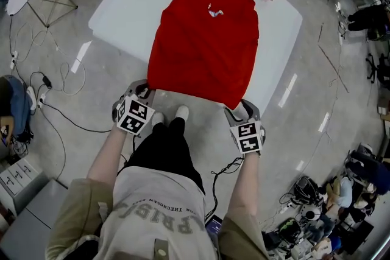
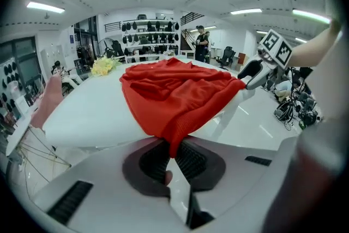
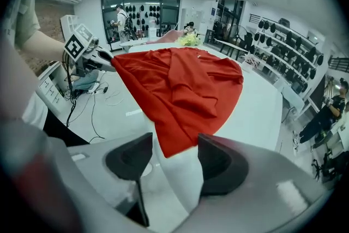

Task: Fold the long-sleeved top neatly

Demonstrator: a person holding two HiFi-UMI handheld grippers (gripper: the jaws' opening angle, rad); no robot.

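Red long-sleeved knit top (image 1: 204, 39) laid flat on white worktop (image 1: 116, 18). Long axis runs away from person, hem at near edge.
Left gripper (image 2: 172, 156): jaws pressed together on left hem corner.
Right gripper (image 3: 174, 158): jaws spread, right hem corner lying between them, unpinched. Closure there judged next.
Small white-blue chest mark noted, possibly logo; not legible.

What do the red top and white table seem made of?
The red long-sleeved top looks like matte knitted fabric: soft wrinkles, fine mesh texture at the hem. The white square table seems smooth plastic or laminate, judging by its even, faintly shiny surface.
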